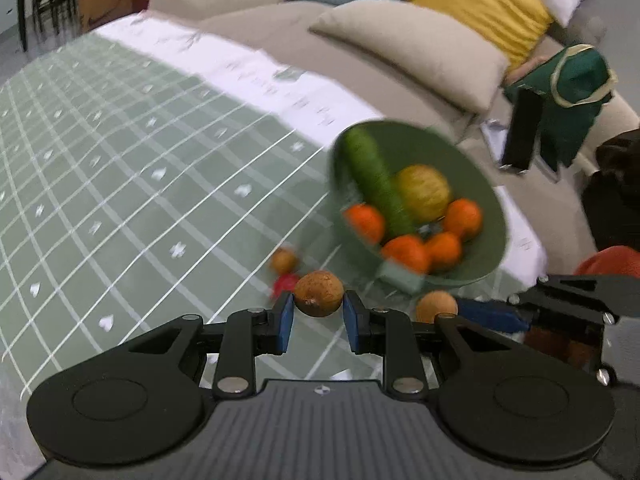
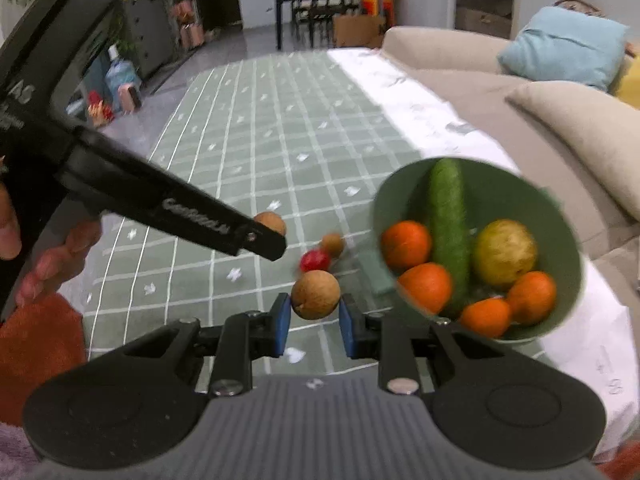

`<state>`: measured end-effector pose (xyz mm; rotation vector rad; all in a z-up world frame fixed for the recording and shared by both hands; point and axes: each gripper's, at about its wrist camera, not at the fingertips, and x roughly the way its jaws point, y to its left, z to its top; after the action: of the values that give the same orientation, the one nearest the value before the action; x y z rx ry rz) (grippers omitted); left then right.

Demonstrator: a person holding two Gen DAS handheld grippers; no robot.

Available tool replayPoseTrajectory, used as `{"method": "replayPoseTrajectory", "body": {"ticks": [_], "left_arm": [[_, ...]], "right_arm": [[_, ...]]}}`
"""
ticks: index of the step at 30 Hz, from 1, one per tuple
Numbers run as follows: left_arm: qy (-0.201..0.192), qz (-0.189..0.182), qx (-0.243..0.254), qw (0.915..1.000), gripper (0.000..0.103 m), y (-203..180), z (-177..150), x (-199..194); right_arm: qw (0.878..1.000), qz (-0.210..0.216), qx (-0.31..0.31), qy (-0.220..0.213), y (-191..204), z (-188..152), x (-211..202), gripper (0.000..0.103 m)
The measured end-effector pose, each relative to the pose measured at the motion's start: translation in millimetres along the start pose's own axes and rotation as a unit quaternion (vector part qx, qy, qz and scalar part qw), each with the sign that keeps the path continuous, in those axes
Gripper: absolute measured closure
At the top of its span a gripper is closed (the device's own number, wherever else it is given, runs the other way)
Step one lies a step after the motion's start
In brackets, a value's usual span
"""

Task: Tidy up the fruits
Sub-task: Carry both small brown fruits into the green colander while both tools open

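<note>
A green bowl [image 1: 480, 184] holds a cucumber [image 1: 376, 180], a yellow-green fruit [image 1: 426, 192] and several oranges [image 1: 404, 252]. My left gripper [image 1: 318, 314] is shut on a small brown round fruit [image 1: 319, 294], held above the table. My right gripper [image 2: 314, 320] is shut on another brown round fruit [image 2: 315, 295]. On the checked green tablecloth [image 1: 120, 184] lie a small red fruit [image 2: 315, 261] and a small brown fruit [image 2: 332, 244]. The bowl [image 2: 500, 184] sits right of my right gripper. The left gripper's fingers [image 2: 264, 246] show in the right wrist view with its brown fruit [image 2: 272, 222].
A beige sofa [image 1: 280, 24] with blue, yellow, white and beige cushions stands behind the table. A green cloth [image 1: 572, 92] and a black object [image 1: 522, 128] lie on the sofa. A dark table with chairs [image 2: 316, 4] and shelves of clutter stand farther back.
</note>
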<state>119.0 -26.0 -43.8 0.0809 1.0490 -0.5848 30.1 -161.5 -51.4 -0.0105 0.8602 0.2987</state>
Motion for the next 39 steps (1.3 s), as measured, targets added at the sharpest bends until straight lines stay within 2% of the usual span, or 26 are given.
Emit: {"method": "replayPoseTrajectory", "body": {"ticks": [4, 7, 13, 17, 21, 29, 37, 39], "left_arm": [[-0.006, -0.022, 0.015, 0.9996, 0.074, -22.3, 18.1, 1.4], [-0.001, -0.031, 0.031, 0.9991, 0.074, -40.8, 26.4, 9.7], [0.029, -0.055, 0.073, 0.9954, 0.074, -74.2, 37.8, 40.2], [0.052, -0.048, 0.119, 0.9903, 0.074, -96.4, 36.9, 61.1], [0.069, -0.032, 0.146, 0.9863, 0.074, -106.3, 36.2, 74.5], [0.092, -0.034, 0.175, 0.9796, 0.073, -108.1, 38.8, 86.1], [0.102, -0.042, 0.176, 0.9783, 0.073, -108.3, 39.9, 93.4], [0.101, -0.042, 0.178, 0.9779, 0.068, -107.0, 39.4, 92.8]], "right_arm": [[0.999, -0.027, 0.023, -0.012, -30.9, 7.2, -20.6, 0.081], [0.998, -0.041, 0.039, -0.005, -60.1, 13.3, -27.5, 0.081], [0.998, -0.034, 0.040, 0.038, -112.6, 21.2, -21.4, 0.081], [0.997, -0.020, 0.043, 0.062, -132.4, 25.2, -5.3, 0.081], [0.996, -0.004, 0.044, 0.078, -140.8, 28.2, 9.1, 0.081], [0.995, 0.019, 0.027, 0.090, -150.5, 30.3, 33.1, 0.081], [0.994, 0.041, 0.042, 0.088, -161.7, 29.3, 39.1, 0.081], [0.994, 0.043, 0.042, 0.088, -161.6, 28.7, 39.9, 0.081]]}}
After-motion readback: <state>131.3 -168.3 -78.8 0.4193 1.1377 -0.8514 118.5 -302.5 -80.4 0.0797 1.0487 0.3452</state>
